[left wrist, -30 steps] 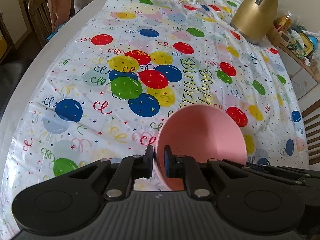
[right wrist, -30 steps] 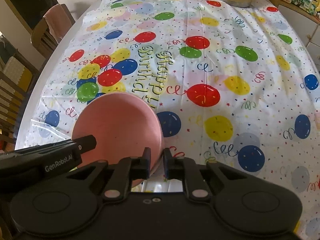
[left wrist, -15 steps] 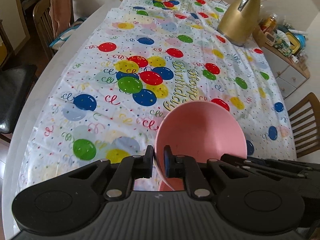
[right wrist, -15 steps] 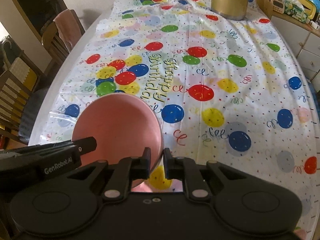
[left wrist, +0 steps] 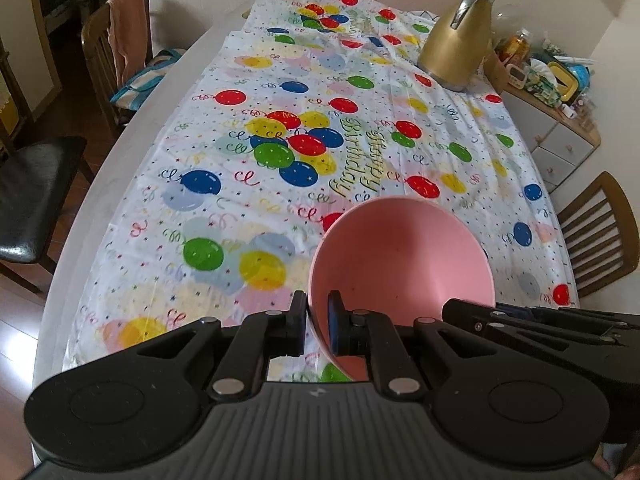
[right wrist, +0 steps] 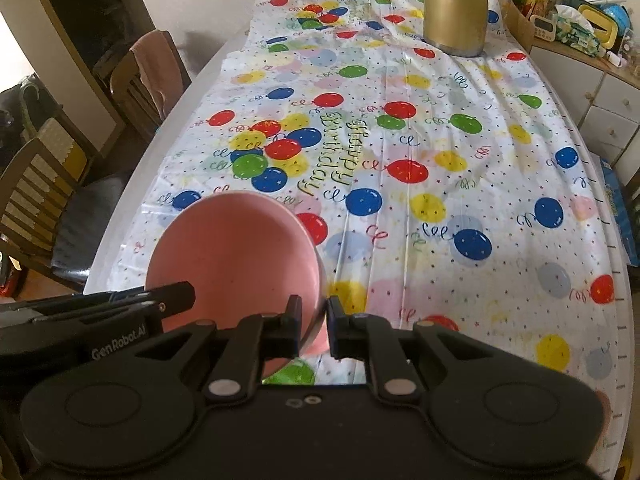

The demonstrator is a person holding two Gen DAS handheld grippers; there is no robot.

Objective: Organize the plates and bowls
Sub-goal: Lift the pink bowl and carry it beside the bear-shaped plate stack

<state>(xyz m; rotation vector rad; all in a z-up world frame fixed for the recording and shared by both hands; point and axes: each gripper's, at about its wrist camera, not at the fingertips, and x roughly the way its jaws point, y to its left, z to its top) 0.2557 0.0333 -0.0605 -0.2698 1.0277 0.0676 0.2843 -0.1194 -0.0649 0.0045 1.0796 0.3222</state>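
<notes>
A pink bowl [left wrist: 400,256] is held in the air above the near end of the table, gripped on opposite sides. My left gripper [left wrist: 318,322] is shut on the bowl's left rim. My right gripper [right wrist: 314,322] is shut on its right rim; the bowl [right wrist: 236,256] fills the lower left of the right wrist view. Each gripper's body shows in the other's view, the right one [left wrist: 540,320] and the left one [right wrist: 100,312]. No plates are in sight.
The table wears a balloon-print birthday cloth [left wrist: 360,152]. A gold thermos jug [left wrist: 456,40] stands at the far right end. Wooden chairs [left wrist: 116,44] line the left side, another chair [left wrist: 600,232] is on the right. A cluttered cabinet [right wrist: 580,20] is beyond the right edge.
Both grippers have lifted and drawn back toward me with the bowl between them; more of the table and room shows now. The grip on the bowl is unchanged.
</notes>
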